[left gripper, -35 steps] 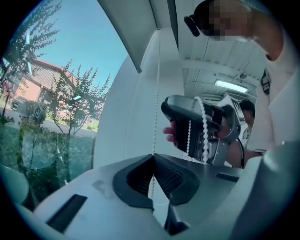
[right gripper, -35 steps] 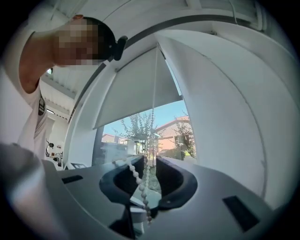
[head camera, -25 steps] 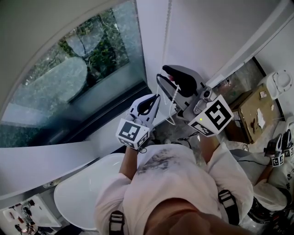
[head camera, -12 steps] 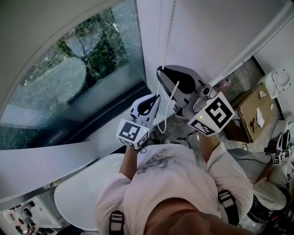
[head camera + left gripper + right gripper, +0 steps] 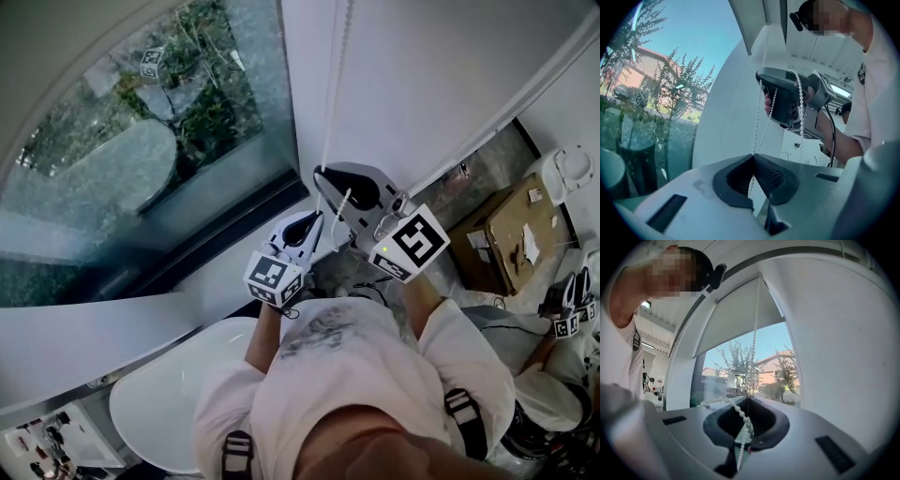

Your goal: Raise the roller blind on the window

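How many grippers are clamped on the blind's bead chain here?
2. The left gripper is shut on the bead chain lower down; the right gripper is shut on it just above.

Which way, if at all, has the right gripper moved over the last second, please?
Yes: the right gripper, shut on the chain, has dropped toward the person, sitting lower against the window frame.

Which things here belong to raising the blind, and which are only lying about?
For the job: roller blind, bead chain, window, left gripper and right gripper, both shut on the chain.
Lying about: cardboard box, white basin.
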